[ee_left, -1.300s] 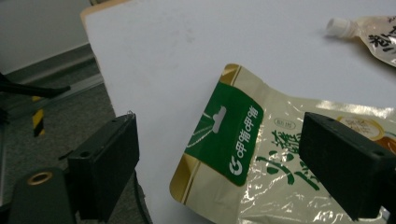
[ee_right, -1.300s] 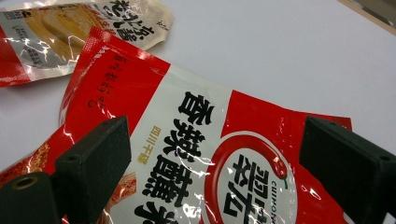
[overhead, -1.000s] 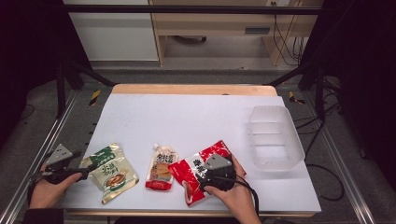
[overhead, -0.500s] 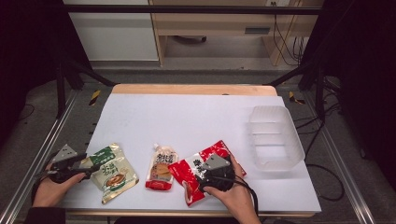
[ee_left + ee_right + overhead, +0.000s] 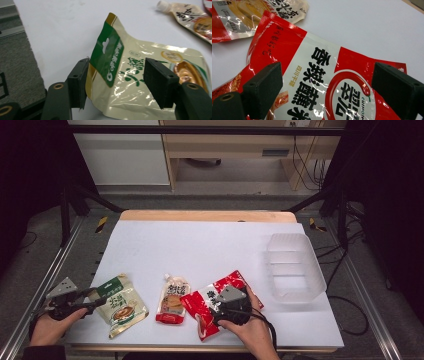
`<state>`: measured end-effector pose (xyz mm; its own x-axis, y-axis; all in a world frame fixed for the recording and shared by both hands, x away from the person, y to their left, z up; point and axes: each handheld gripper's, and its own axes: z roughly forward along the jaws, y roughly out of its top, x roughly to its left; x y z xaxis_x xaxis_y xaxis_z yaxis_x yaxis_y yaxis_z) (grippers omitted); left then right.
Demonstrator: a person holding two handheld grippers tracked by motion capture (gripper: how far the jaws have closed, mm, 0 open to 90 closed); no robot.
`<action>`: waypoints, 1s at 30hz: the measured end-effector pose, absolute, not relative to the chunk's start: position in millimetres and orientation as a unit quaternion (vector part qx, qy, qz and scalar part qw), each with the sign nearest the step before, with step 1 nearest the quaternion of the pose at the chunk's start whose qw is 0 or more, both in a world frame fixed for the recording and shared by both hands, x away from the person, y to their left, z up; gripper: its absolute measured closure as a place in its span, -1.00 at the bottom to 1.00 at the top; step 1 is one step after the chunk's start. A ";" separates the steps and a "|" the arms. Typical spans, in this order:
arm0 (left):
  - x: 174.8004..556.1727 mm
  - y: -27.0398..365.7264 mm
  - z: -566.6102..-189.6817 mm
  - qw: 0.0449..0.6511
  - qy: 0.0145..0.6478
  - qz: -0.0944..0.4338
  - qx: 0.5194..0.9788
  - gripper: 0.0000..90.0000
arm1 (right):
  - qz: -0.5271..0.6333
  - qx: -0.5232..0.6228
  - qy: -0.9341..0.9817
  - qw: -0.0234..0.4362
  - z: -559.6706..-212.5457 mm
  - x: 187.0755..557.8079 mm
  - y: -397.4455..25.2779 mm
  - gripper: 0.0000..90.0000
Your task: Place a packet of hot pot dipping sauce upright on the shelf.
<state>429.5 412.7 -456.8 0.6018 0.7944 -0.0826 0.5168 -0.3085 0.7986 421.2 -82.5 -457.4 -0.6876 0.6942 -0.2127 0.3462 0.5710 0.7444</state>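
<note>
White covers the counter (image 5: pixel 200 245), a flat sheet on a wooden board with a strip of bare wood at its far edge. Three glossy foil packets lie in a row along the near side. At the left is a cream packet with a green header band and a hang hole (image 5: pixel 140 82), its header corner lifted off the surface. The left tool (image 5: pixel 117 82) stands wide apart around that header, one jaw just beside the packet's edge and the other over its printed face; whether either jaw touches the foil I cannot tell. In the middle lies a cream and red spouted pouch with a white cap (image 5: pixel 172 298). At the right lies a red and white packet printed with black characters and a chilli emblem (image 5: pixel 332 87). The right tool (image 5: pixel 324 87) hangs over it, jaws spread wide, the packet between them. A clear ribbed plastic tub (image 5: pixel 295 270) sits well apart at the right side of the counter.
</note>
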 end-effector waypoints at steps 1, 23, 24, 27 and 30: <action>429.2 413.1 -456.6 0.421 0.413 0.154 0.793 -0.01 | 0.347 0.306 0.850 0.251 -457.3 421.2 -82.6 -0.76; 435.5 411.2 -453.0 0.366 0.426 0.165 0.810 0.98 | 0.344 0.301 0.853 0.250 -458.4 421.0 -80.1 -0.76; 434.2 412.4 -449.3 0.373 0.427 0.166 0.807 0.98 | 0.344 0.301 0.854 0.250 -458.3 421.0 -80.4 -0.76; 429.5 414.8 -435.9 0.394 0.423 0.166 0.799 0.99 | 0.344 0.301 0.854 0.250 -458.1 421.1 -80.8 -0.76; 424.9 411.8 -422.1 0.408 0.414 0.169 0.796 1.00 | 0.343 0.301 0.854 0.250 -457.9 421.3 -80.9 -0.76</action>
